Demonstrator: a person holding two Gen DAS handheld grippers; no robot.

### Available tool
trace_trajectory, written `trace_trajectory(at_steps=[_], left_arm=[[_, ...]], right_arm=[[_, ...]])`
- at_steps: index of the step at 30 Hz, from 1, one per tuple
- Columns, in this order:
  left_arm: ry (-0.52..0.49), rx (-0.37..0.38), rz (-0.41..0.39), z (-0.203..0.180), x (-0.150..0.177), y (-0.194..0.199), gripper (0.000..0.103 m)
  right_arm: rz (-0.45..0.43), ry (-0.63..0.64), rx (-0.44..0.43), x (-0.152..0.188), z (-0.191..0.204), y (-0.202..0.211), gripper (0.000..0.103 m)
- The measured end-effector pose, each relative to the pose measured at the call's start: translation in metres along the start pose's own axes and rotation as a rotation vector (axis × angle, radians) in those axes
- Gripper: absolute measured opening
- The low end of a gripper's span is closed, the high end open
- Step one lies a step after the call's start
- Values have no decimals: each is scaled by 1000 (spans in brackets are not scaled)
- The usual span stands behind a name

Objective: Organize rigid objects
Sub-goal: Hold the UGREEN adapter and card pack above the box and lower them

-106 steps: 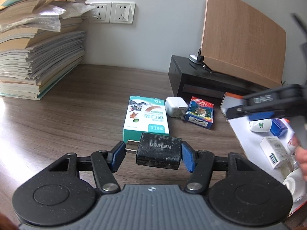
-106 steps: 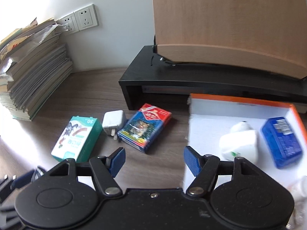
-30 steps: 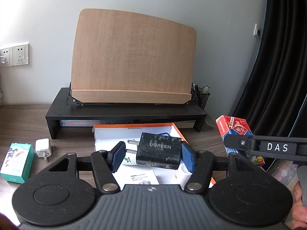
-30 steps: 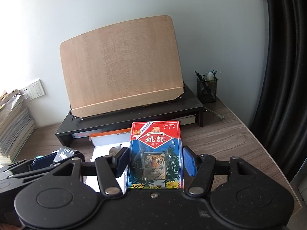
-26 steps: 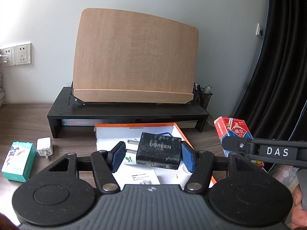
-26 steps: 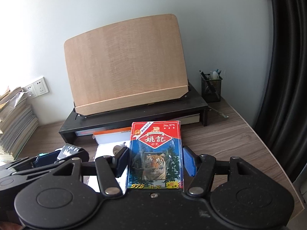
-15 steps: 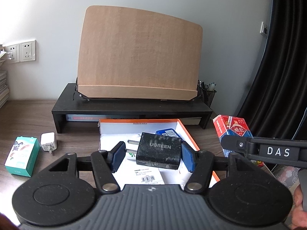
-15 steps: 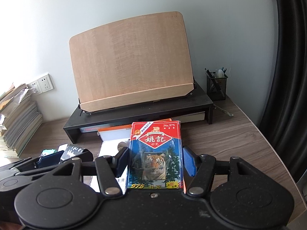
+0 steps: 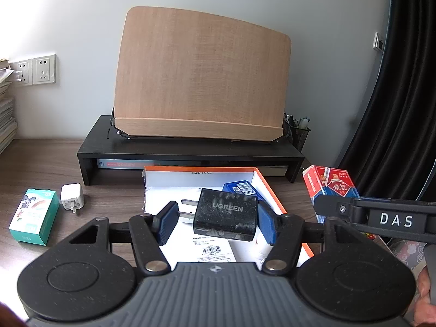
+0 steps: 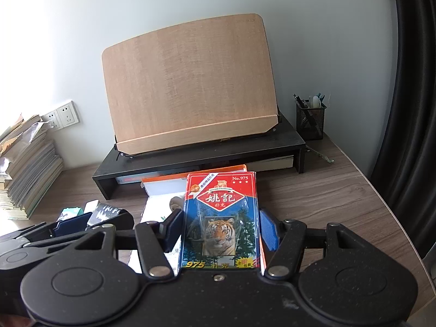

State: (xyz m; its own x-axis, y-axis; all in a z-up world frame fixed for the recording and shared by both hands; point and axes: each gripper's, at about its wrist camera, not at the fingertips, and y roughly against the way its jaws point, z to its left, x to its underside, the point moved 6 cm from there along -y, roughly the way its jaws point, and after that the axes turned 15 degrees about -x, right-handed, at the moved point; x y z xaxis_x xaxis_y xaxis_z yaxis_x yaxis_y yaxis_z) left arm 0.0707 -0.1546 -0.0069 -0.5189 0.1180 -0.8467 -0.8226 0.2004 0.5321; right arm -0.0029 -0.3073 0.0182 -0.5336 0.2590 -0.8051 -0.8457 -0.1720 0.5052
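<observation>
Orange-edged box open on the desk in front of the black shelf, white inside, with "33x23x12.5cm" printed on its back wall. Inside the box: a blue case with a barcode sticker, a white paper with a barcode, and something white near the right wall, perhaps a bottle, mostly hidden.

Above the box, left gripper pinching a black charger marked "UGREEN", one pad on the prongs, the other on the body.

Just right of the box, right gripper clamped on a card pack with a tiger picture, "No.975" and "975".

Left of the box on the desk, white plug and green carton, text too small to read.
</observation>
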Motion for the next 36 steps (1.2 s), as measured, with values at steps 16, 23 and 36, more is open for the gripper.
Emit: trace_trajectory(at_steps=[16,23,36], left_arm=[[1,0,5,-2,2,-2,62],[7,-8,8,2,2,-4,62],[5,-7,14,4,3,-10,62]], right_arm=[[10,-4,5,1,-2,-2,72],[19,0,-2,2,1,-8,72],[31,2,-4,2,4,-17,72]])
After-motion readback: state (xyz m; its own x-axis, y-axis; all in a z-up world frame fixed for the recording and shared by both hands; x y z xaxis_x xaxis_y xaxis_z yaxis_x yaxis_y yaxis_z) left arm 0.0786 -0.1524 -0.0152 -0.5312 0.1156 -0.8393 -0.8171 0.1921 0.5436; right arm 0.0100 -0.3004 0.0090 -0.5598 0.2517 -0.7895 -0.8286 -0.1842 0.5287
